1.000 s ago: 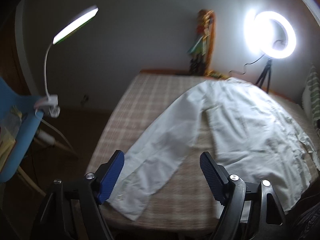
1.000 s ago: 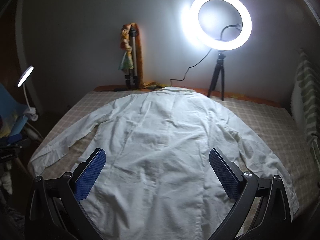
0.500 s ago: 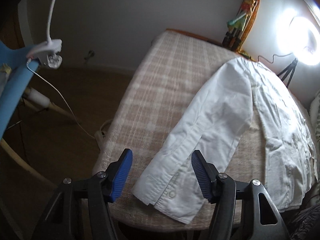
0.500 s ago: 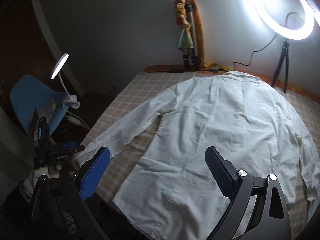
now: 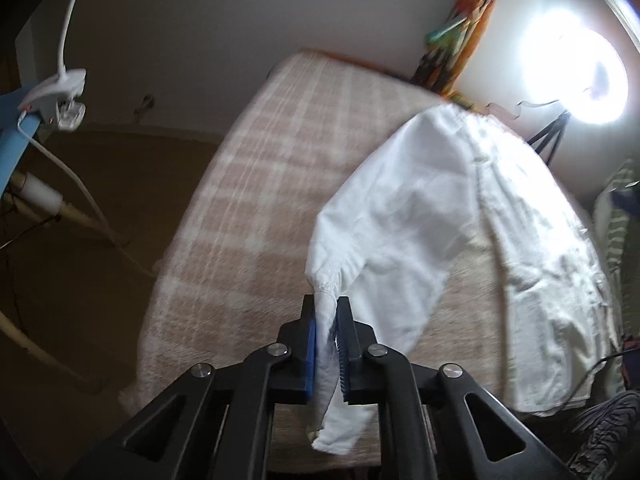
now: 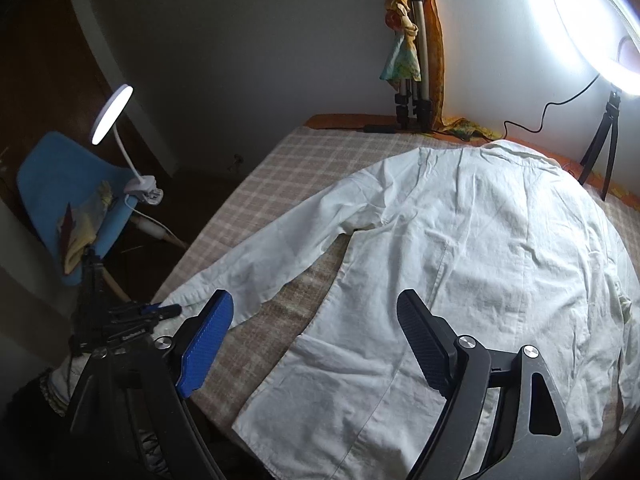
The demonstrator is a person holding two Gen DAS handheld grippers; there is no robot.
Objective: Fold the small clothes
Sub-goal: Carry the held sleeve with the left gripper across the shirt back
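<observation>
- the left gripper [image 5: 327, 344] is clenched on the cuff end of the white shirt's sleeve [image 5: 384, 248]; half a second ago its blue pads stood apart on either side of the cuff, and now the cloth is bunched between them, with the cuff's tail hanging below the jaws.
- the right gripper [image 6: 316, 344] grasps nothing: its jaws are closing a little, but only the shirt's lower hem and bare cover show between them, and the pads do not press on cloth.
- the white shirt [image 6: 480, 264] lies spread, back up, across the checked bed cover [image 5: 256, 184], collar toward the far wall near the ring light [image 6: 592, 16], the held sleeve angled out to the bed's near corner.
- over the last second the right wrist view has swung from the shirt's middle toward that left hem corner.
- judged from this, the first fold is just starting: the sleeve is secured and ready to be carried across the body, while the right hand seems to be lining up on the hem.
- the clip lamp [image 6: 114, 114] and blue chair [image 6: 60, 184] stand well apart.
</observation>
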